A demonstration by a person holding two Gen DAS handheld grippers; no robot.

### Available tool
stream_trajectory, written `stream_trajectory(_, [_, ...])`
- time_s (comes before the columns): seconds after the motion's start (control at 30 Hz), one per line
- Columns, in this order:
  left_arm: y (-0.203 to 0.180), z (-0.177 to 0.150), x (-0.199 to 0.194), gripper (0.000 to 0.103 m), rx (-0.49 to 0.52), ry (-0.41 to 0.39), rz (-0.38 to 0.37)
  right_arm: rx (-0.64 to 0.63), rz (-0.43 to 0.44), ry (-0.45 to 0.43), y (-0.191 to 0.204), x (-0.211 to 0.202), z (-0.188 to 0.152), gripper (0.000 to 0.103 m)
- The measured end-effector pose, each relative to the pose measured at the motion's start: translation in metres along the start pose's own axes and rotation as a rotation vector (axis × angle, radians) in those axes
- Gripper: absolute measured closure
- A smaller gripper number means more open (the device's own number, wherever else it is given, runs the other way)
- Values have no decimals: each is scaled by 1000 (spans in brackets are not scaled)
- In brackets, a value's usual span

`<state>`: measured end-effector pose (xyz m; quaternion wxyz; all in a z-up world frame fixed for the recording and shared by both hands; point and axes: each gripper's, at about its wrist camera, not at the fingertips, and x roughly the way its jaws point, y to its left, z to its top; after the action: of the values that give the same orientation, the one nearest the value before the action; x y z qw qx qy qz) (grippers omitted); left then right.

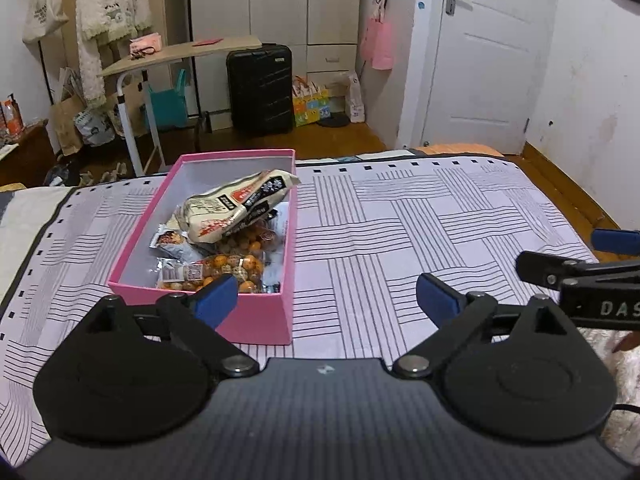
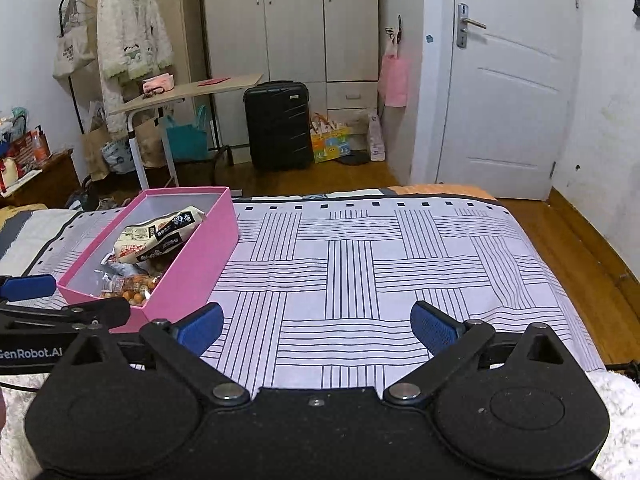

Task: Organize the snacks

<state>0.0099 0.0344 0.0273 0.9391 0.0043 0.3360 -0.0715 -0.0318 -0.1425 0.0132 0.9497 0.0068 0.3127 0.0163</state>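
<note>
Two grippers: both empty, jaws spread wide, nothing between the pads.
Left gripper [image 1: 326, 300]: hangs over the bedspread [image 1: 420, 216], just beside the box's near right corner.
Right gripper [image 2: 318, 326]: further right, over bare bedspread, well apart from the box.
Box [image 1: 256, 320]: pink, open top, approx 11 o'clock from left gripper, approx 10 o'clock from right gripper.
Long axis: runs near-to-far, short end toward the grippers.
Snacks: all in the box; big white bag [image 1: 236, 204] on top toward the far end, clear pack of orange balls [image 1: 224, 272] at the near end, small packets btwn.
Loose snacks on bed: none visible.
Nearer hand: left, prob the one for any reach into the box.
Judgement: sorting looks about done; maybe only tidying inside is left.
</note>
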Motion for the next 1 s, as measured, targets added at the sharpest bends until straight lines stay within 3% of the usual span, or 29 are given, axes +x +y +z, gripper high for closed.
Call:
stream_trajectory(0.43, [-5, -8, -15, 5, 9, -70, 16, -29, 5, -41, 6, -13, -11, 2])
stream_trajectory(1.0, [-5, -18, -15, 5, 26, -75, 107, -44, -51, -43, 4, -16, -17, 2])
